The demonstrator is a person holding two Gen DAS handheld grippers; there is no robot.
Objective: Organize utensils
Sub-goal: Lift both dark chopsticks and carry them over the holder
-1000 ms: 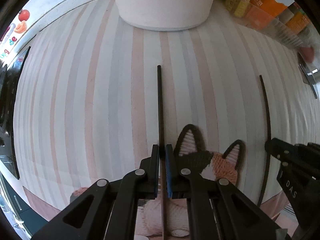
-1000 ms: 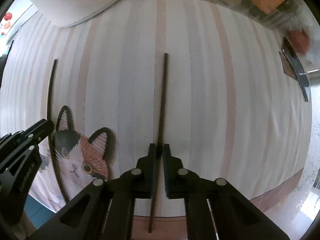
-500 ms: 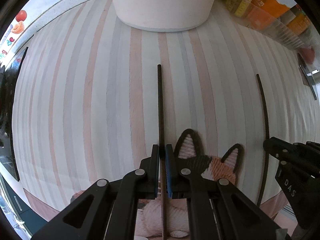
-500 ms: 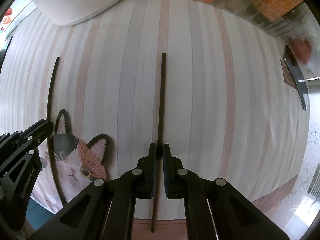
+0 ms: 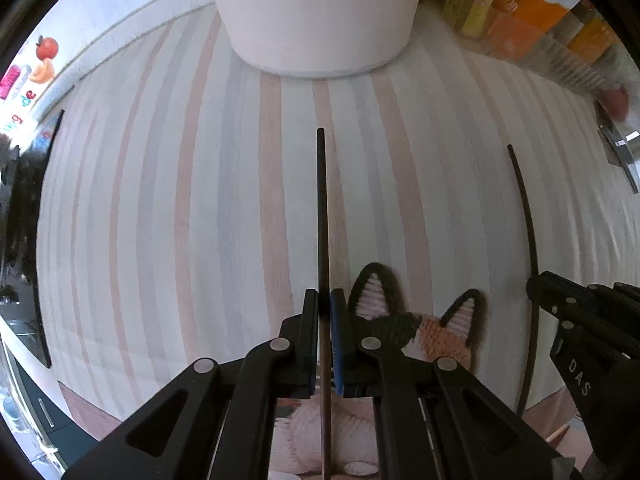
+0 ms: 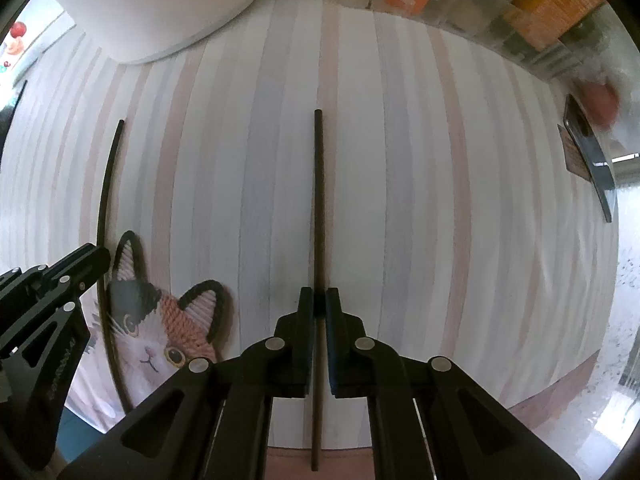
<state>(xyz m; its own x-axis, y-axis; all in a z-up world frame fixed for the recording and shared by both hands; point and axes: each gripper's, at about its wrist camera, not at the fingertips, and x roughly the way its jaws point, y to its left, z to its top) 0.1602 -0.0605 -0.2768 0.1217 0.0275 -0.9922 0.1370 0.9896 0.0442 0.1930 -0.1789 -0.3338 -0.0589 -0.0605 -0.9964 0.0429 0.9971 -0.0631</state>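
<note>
Pastel-striped tablecloth, daylit white wall

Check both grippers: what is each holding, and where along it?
Left gripper clamps a dark chopstick partway along. Right gripper clamps another chopstick likewise.

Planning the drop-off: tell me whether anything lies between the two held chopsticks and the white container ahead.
Nothing visible does. The left gripper holds one chopstick, the right gripper the other chopstick. Only bare striped cloth lies before the white container.
</note>
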